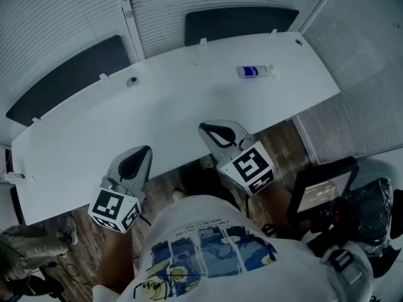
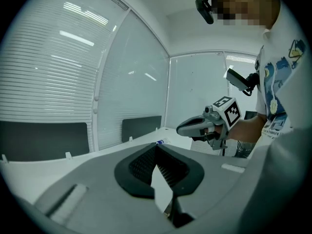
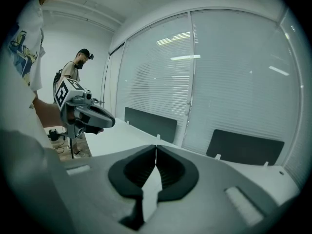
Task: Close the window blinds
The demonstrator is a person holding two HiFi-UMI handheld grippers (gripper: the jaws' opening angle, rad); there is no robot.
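Head view: we find the blinds lowered over the windows behind the white counter; whether their slats are turned fully shut, we cannot tell. Left gripper and right gripper hover clenched, empty, well apart from them. A small bottle lies on the counter.

We see a long white table; a small bottle with a blue label lies on its side near the far edge; far to the left of the bottle a small dark round piece sits on the top; just behind the bottle a dark panel stands at the table's edge.
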